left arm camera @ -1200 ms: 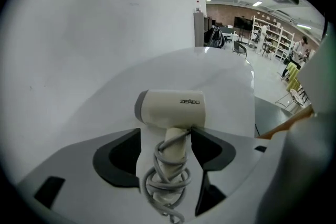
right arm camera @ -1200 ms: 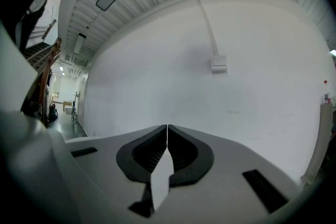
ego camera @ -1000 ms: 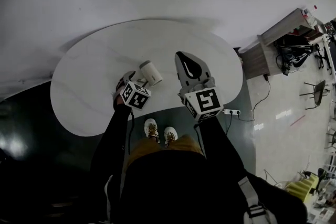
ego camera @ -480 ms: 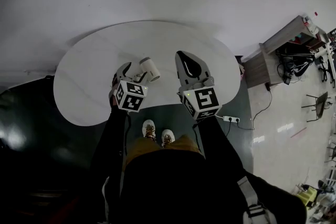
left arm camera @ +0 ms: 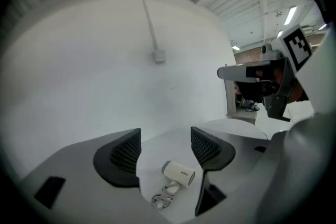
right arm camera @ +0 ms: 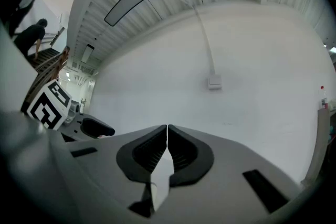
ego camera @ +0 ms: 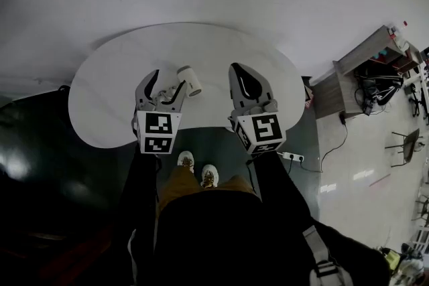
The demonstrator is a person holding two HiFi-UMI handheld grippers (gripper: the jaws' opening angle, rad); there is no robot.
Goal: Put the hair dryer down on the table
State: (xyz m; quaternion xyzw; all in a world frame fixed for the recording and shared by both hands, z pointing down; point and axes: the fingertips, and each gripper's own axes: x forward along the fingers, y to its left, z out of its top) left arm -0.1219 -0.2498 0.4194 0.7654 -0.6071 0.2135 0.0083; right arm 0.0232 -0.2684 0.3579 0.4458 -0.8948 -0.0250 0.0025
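A small white hair dryer point(ego camera: 189, 80) lies on its side on the white oval table point(ego camera: 107, 84), its cord bunched beside its handle. In the left gripper view the hair dryer point(left arm camera: 179, 173) rests on the tabletop between and beyond the jaws, touching neither. My left gripper point(ego camera: 164, 82) stands open just short of it, nothing held. My right gripper point(ego camera: 245, 80) hovers over the table to the right of the dryer, jaws pressed together and empty; the right gripper point(right arm camera: 167, 131) shows its tips meeting.
The table's near edge point(ego camera: 201, 128) runs under both grippers, with the person's shoes point(ego camera: 198, 169) below it. A power strip point(ego camera: 289, 157) lies on the floor at right. A wooden bench point(ego camera: 348, 67) and cluttered chairs stand at far right. A white wall point(left arm camera: 105, 71) rises behind the table.
The left gripper let go of the hair dryer, opened and drew back toward the person. The dryer now lies free on the table. The right gripper barely moved.
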